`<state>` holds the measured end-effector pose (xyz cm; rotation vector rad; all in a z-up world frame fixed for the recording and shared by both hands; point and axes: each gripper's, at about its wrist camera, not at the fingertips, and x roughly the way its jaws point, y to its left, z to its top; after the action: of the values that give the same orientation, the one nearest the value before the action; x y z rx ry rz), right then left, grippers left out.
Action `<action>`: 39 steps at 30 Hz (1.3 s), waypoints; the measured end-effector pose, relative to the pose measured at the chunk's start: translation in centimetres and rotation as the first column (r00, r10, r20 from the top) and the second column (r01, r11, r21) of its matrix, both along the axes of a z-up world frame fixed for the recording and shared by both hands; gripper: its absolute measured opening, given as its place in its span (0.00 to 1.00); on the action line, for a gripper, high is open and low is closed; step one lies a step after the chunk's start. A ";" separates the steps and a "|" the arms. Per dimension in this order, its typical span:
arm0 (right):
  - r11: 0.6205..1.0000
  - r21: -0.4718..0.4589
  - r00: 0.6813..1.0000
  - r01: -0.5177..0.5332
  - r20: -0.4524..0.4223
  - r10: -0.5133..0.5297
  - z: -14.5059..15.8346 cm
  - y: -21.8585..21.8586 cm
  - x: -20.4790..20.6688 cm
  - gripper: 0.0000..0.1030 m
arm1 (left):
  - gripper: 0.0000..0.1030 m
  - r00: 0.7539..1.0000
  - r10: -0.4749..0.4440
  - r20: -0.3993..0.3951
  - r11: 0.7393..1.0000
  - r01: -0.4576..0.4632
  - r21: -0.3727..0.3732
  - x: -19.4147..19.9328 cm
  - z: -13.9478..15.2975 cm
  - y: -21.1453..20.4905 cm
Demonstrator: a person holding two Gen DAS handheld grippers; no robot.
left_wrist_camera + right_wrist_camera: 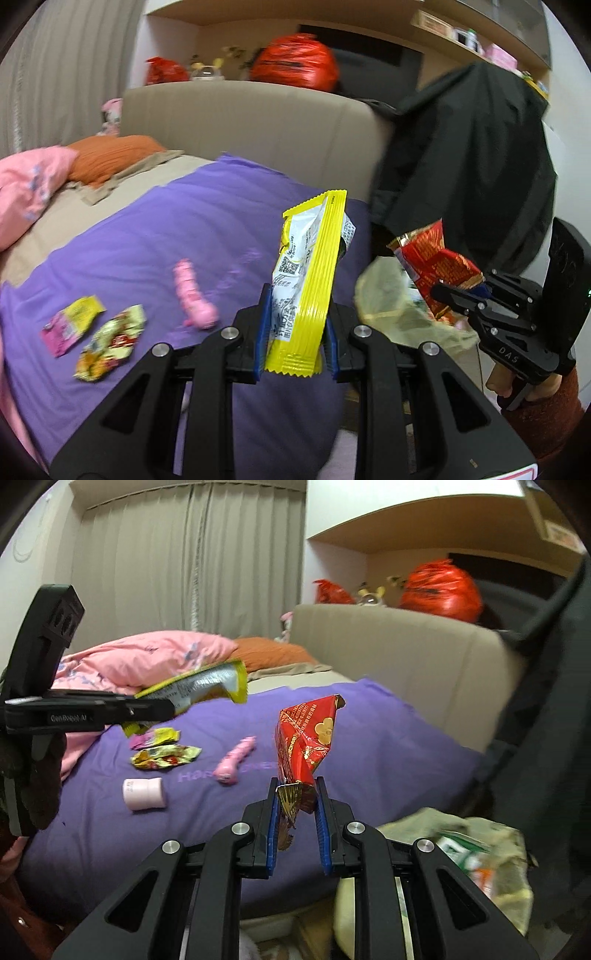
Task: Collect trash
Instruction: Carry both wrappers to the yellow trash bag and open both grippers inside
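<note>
Your left gripper [295, 334] clamps the yellow wrapper [308, 280] at its bottom seam; your right gripper [297, 819] pinches the red wrapper [306, 746]. Both seem light, crinkly, slippery. Bin bag [480, 853] at four o'clock.

Both wrist cams look along their own fingers, tilted down over the purple sheet [129, 240] — close range. Left view faces the headboard [240, 122], right gripper [448, 291] at its right edge; right view shows left gripper [168, 707] at left — shared: bed, headboard.
</note>
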<state>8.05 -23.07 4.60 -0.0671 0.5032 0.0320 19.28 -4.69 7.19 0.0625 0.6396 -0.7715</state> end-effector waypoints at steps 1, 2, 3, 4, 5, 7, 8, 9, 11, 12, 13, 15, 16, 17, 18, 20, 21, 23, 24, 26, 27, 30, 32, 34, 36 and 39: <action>1.000 0.000 1.000 0.011 0.005 -0.011 0.1 -0.7 -0.6 0.17 | 0.22 1.000 -0.018 0.002 1.000 0.018 0.004 -0.3 0.0 -1.1; 1.000 -0.003 0.999 0.030 0.013 -0.030 0.3 -1.4 -1.5 0.17 | 0.22 0.999 -0.039 0.003 0.999 0.039 0.009 -0.7 0.0 -2.2; 0.999 -0.005 0.999 0.048 0.016 -0.047 0.4 -2.3 -2.2 0.17 | 0.22 0.998 -0.062 0.003 0.998 0.062 0.015 -1.1 -0.1 -3.6; 0.998 -0.006 0.998 0.068 0.017 -0.068 0.3 -3.3 -3.0 0.17 | 0.22 0.997 -0.080 0.002 0.997 0.080 0.018 -1.3 -0.1 -4.7; 0.996 -0.007 0.996 0.086 0.017 -0.086 0.3 -4.2 -3.6 0.17 | 0.22 0.994 -0.107 -0.002 0.994 0.107 0.021 -1.7 -0.2 -6.3; 0.990 -0.015 0.990 0.137 0.016 -0.137 0.3 -6.4 -5.0 0.17 | 0.22 0.989 -0.145 -0.004 0.989 0.145 0.026 -2.3 -0.3 -8.3; 0.987 -0.016 0.987 0.162 0.018 -0.162 0.2 -7.3 -5.7 0.17 | 0.22 0.985 -0.173 0.001 0.984 0.173 0.033 -2.7 -0.4 -9.9; 0.982 -0.013 0.982 0.187 0.020 -0.186 0.3 -8.3 -6.5 0.17 | 0.22 0.981 -0.192 0.004 0.981 0.192 0.039 -3.1 -0.6 -10.8; 0.972 0.001 0.972 0.233 0.029 -0.233 0.4 -11.0 -8.5 0.17 | 0.22 0.973 -0.230 0.004 0.972 0.229 0.058 -3.8 -0.9 -13.2; 0.966 0.000 0.966 0.257 0.029 -0.257 0.5 -11.9 -9.2 0.17 | 0.22 0.967 -0.255 0.000 0.964 0.254 0.074 -4.2 -1.3 -14.5; 0.960 -0.003 0.960 0.279 0.028 -0.279 0.5 -12.7 -9.9 0.17 | 0.22 0.962 -0.275 -0.003 0.958 0.274 0.089 -4.6 -1.8 -15.5; 0.948 -0.001 0.948 0.319 0.020 -0.319 0.3 -14.5 -11.2 0.17 | 0.22 0.947 -0.320 -0.014 0.939 0.319 0.127 -5.1 -2.9 -17.9; 0.943 0.003 0.943 0.332 0.013 -0.332 0.1 -15.3 -11.6 0.17 | 0.22 0.937 -0.347 -0.028 0.927 0.347 0.143 -5.4 -3.6 -18.9; 0.941 0.009 0.941 0.339 0.007 -0.339 -0.1 -16.0 -11.9 0.17 | 0.22 0.924 -0.379 -0.050 0.911 0.382 0.157 -5.5 -4.2 -20.1; 0.939 0.014 0.939 0.345 0.001 -0.345 -0.2 -16.5 -12.1 0.17 | 0.22 0.910 -0.407 -0.072 0.894 0.414 0.173 -5.6 -5.0 -21.4; 0.936 0.019 0.937 0.350 -0.010 -0.350 -0.7 -17.5 -12.2 0.17 | 0.22 0.889 -0.443 -0.115 0.866 0.458 0.203 -5.5 -6.3 -23.5; 0.937 0.022 0.937 0.349 -0.017 -0.348 -0.9 -18.1 -12.2 0.17 | 0.22 0.871 -0.466 -0.154 0.846 0.490 0.211 -5.4 -7.1 -24.9; 0.938 0.033 0.938 0.345 -0.036 -0.344 -1.6 -18.9 -11.4 0.17 | 0.22 0.835 -0.504 -0.219 0.804 0.547 0.233 -5.5 -8.7 -27.0; 0.938 0.041 0.938 0.344 -0.047 -0.342 -2.0 -19.2 -11.0 0.17 | 0.22 0.829 -0.511 -0.229 0.792 0.557 0.249 -5.6 -9.3 -27.7; 0.938 0.060 0.939 0.341 -0.073 -0.336 -2.9 -20.0 -10.1 0.17 | 0.22 0.837 -0.504 -0.215 0.782 0.548 0.298 -5.6 -10.4 -28.9; 0.938 0.072 0.939 0.340 -0.089 -0.333 -3.5 -20.4 -9.6 0.17 | 0.22 0.846 -0.490 -0.211 0.787 0.533 0.312 -5.1 -10.8 -29.4; 0.938 0.095 0.939 0.334 -0.124 -0.322 -4.9 -21.2 -8.1 0.17 | 0.21 0.861 -0.459 -0.220 0.804 0.508 0.309 -4.0 -11.8 -30.3; 0.938 0.100 0.938 0.332 -0.141 -0.317 -5.7 -21.5 -7.3 0.17 | 0.21 0.866 -0.454 -0.209 0.808 0.499 0.312 -3.6 -12.1 -30.6; 0.939 0.101 0.937 0.330 -0.153 -0.313 -6.3 -21.5 -6.9 0.17 | 0.21 0.867 -0.453 -0.207 0.810 0.497 0.310 -3.6 -12.2 -30.7; 0.938 0.100 0.936 0.331 -0.166 -0.312 -6.8 -21.3 -6.5 0.17 | 0.21 0.867 -0.450 -0.214 0.812 0.497 0.306 -3.3 -12.6 -30.8; 0.937 0.103 0.933 0.334 -0.180 -0.312 -7.3 -21.5 -5.9 0.17 | 0.21 0.871 -0.443 -0.213 0.816 0.490 0.307 -2.9 -13.0 -30.7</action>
<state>2.11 -44.52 -2.67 0.1505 0.6682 -0.2551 16.35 -35.41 -5.78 0.5223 0.9024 -1.1369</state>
